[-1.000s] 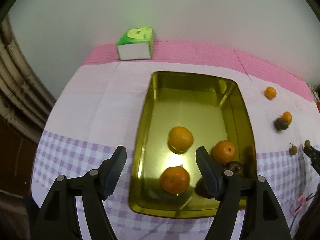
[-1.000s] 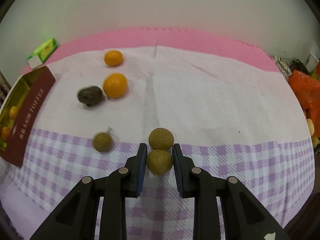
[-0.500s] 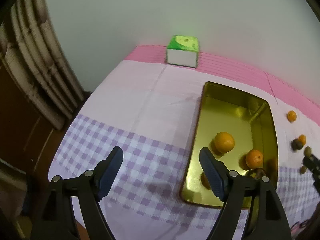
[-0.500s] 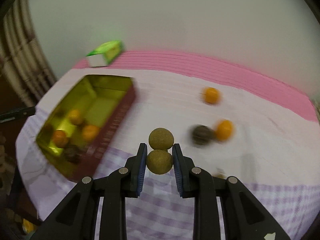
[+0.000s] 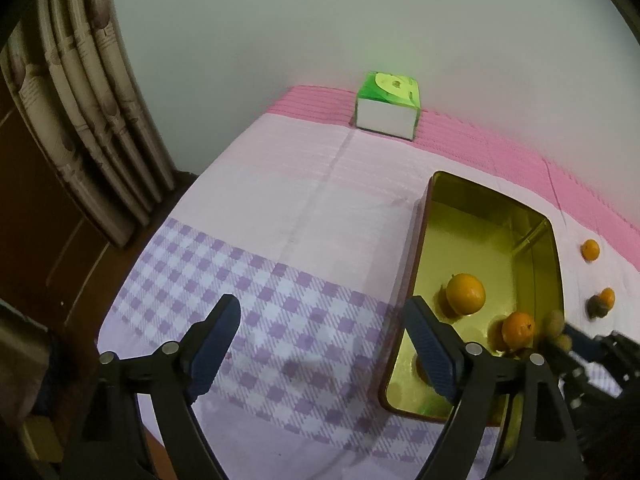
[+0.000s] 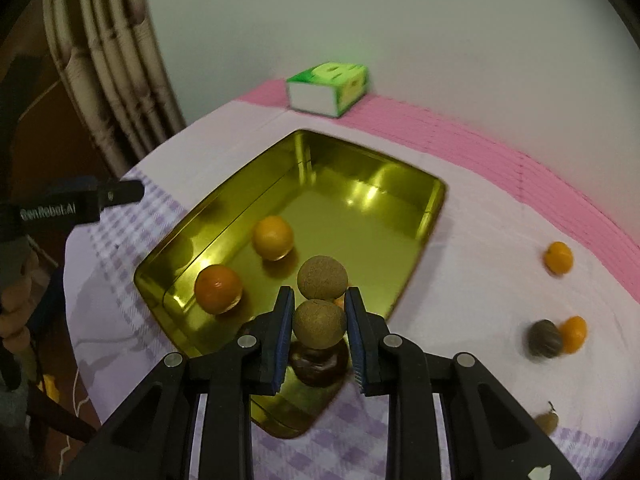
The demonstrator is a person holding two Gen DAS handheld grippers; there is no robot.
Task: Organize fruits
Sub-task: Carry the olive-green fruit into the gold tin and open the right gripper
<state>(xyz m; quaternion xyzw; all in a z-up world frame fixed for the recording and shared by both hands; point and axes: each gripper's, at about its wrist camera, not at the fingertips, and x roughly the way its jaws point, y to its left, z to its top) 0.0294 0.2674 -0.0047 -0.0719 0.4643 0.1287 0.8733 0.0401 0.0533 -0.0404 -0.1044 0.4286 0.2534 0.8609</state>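
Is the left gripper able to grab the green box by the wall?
Probably yes: the left gripper is open and empty, with only bare cloth between it and the green box.

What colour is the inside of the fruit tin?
Shiny gold inside the tin, seen best in the right wrist view.

Clothed table (image 5: 304,216): tin (image 6: 434,204), tissues (image 5: 386,106), fruit (image 6: 558,257)

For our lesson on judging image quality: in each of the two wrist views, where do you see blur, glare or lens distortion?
Left wrist view: the right gripper at the right edge is smeared by motion; the tablecloth bows from the fisheye lens. Right wrist view: bright glare streaks on the gold tin floor; the loose oranges and green box are blurred, while the two brown fruits in the gripper stay sharp.
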